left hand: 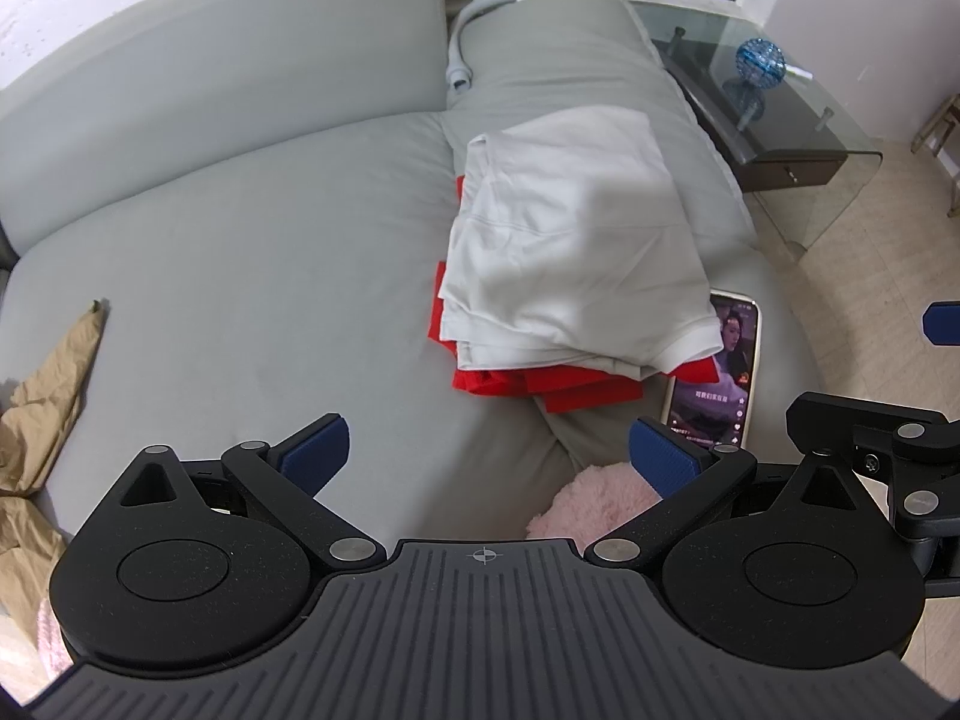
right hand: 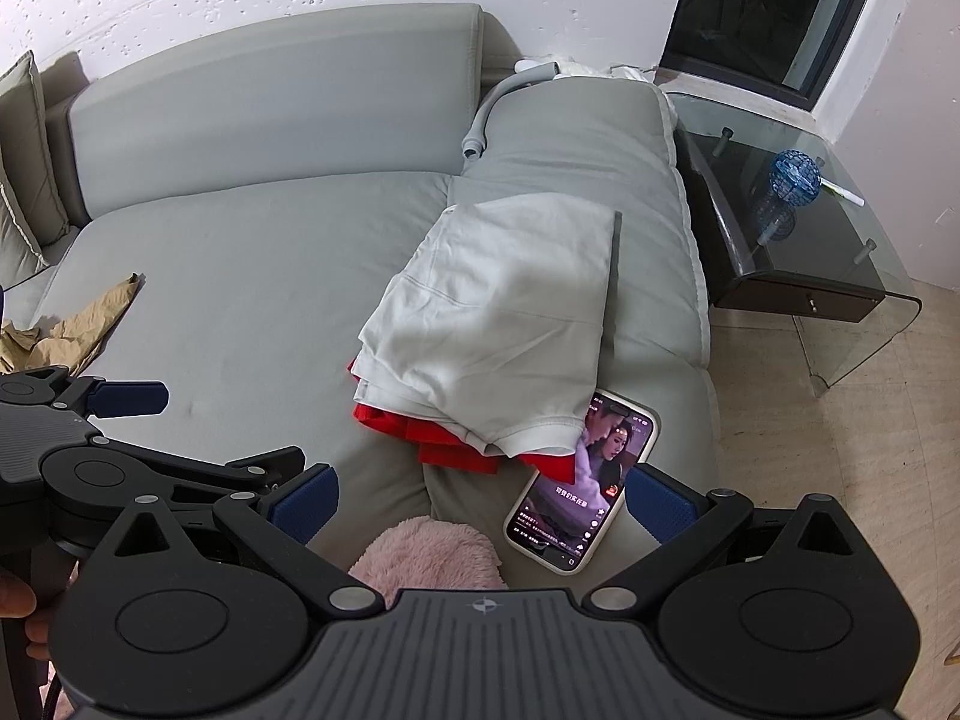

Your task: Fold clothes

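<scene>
On the grey sofa seat a folded white garment sits atop a folded red garment; left gripper and right gripper hang apart, empty; a careless reach could knock the lit smartphone touching the stack

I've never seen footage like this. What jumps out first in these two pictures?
Most striking is the folded white garment lying on top of a bright red garment on the grey sofa. A lit phone lies beside the pile, its top edge tucked under the cloth. Low in each view, the left gripper and right gripper hang open, holding nothing.
</scene>
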A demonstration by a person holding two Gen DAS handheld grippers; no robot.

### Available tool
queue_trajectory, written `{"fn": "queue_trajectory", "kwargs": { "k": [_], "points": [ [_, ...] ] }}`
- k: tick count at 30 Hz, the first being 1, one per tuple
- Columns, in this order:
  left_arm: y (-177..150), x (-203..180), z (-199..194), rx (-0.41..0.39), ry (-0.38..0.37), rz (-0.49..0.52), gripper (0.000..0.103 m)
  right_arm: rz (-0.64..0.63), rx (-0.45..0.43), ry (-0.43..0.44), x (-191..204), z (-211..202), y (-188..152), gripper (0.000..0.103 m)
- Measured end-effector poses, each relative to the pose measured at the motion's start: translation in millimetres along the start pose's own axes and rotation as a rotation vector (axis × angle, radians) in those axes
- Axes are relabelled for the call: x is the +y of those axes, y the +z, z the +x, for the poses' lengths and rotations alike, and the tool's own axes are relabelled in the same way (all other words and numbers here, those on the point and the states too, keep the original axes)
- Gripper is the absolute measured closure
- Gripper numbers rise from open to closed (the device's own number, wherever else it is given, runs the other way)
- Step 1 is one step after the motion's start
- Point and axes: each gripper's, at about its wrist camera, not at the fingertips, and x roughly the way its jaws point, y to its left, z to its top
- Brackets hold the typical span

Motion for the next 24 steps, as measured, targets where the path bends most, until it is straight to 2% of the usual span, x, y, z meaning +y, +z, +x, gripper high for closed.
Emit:
{"fn": "queue_trajectory", "kwargs": {
  "k": [24],
  "points": [
    [-0.2,0.1,-2.1,0.002,0.0,-0.002,0.001,0.0,0.001,-0.002,0.6,-0.7,-0.3,0.001]
  ]
}}
